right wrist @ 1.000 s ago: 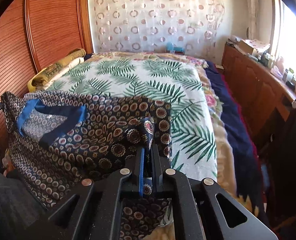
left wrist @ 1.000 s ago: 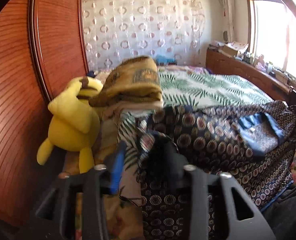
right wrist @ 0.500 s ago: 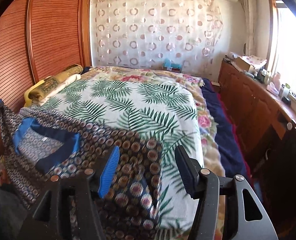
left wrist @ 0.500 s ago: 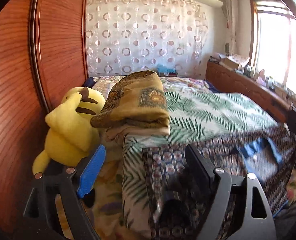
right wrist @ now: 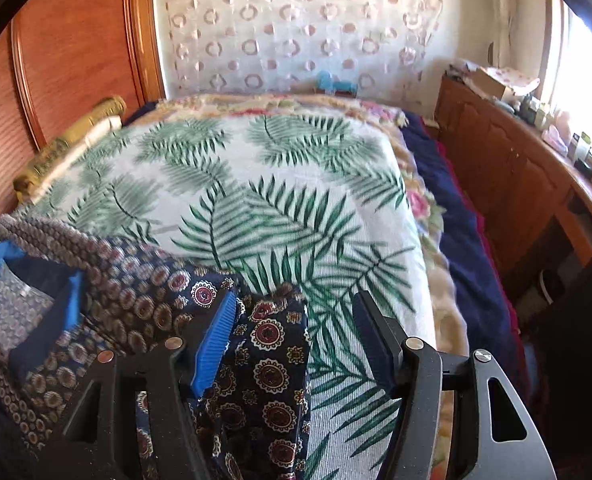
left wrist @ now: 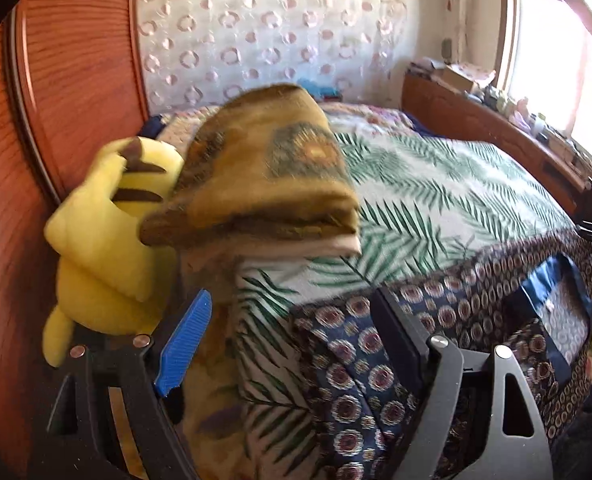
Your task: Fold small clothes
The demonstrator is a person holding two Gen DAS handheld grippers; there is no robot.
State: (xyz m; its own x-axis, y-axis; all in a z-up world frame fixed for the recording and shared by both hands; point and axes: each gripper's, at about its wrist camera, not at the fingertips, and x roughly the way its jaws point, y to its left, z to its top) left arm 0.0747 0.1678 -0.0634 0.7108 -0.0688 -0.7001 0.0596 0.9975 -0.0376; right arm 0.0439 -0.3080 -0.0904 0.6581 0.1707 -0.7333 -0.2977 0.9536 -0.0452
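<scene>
A dark blue garment with round medallion print [left wrist: 448, 320] lies spread over the near edge of the bed, its blue-trimmed neckline [left wrist: 556, 300] facing up. It also shows in the right wrist view [right wrist: 135, 300]. My left gripper [left wrist: 291, 328] is open and empty above the garment's left corner. My right gripper [right wrist: 296, 328] is open and empty above the garment's right corner, which hangs over the bed edge.
The bed carries a palm-leaf sheet [right wrist: 296, 184]. A folded brown blanket [left wrist: 263, 176] and a yellow plush toy [left wrist: 107, 240] sit at the left by the wooden wardrobe [left wrist: 55, 100]. A wooden sideboard [right wrist: 516, 168] runs along the right.
Both grippers were shut on the garment's corners a second ago. They have opened and let it go, and it now rests on the bed edge. Both have pulled back slightly.
</scene>
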